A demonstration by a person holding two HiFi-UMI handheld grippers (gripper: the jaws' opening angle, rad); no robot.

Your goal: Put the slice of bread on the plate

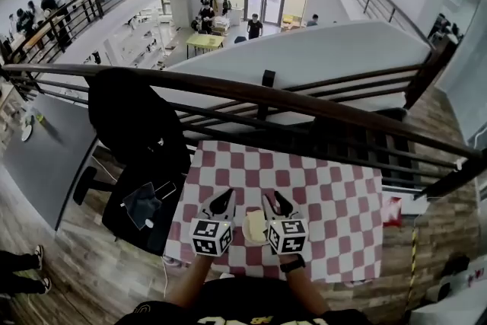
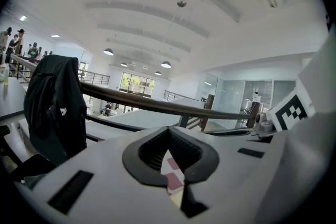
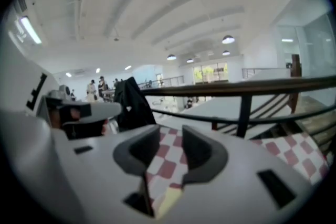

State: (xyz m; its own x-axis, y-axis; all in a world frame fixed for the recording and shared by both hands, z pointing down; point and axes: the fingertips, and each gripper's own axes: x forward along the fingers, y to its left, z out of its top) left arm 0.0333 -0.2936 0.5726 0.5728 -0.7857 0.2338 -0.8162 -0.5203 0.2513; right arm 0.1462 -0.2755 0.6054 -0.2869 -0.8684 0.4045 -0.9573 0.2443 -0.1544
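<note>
The left gripper (image 1: 226, 195) has its jaws pressed together at the tips with nothing pinched. The right gripper (image 1: 275, 198) has its jaws spread, and only checked cloth shows through the gap. Neither carries the bread (image 1: 255, 227). It lies pale on the table (image 1: 335, 202) between the two grippers, close to the near edge and below their jaws rather than in them. Both grippers point out towards the railing (image 1: 304, 103) and not down at the slice, so I judge neither is placed to pick it up yet. I can't make out a plate in any view. Whether the slice already rests on one is unclear, since the marker cubes cover its sides.

The cloth around the slice is bare, so nothing stands in the way of reaching it. A small red thing (image 1: 392, 211) sits well apart at the table's right edge. A black jacket (image 1: 129, 114) hangs over the railing on the left, above a chair (image 1: 114, 217) beside the table.
</note>
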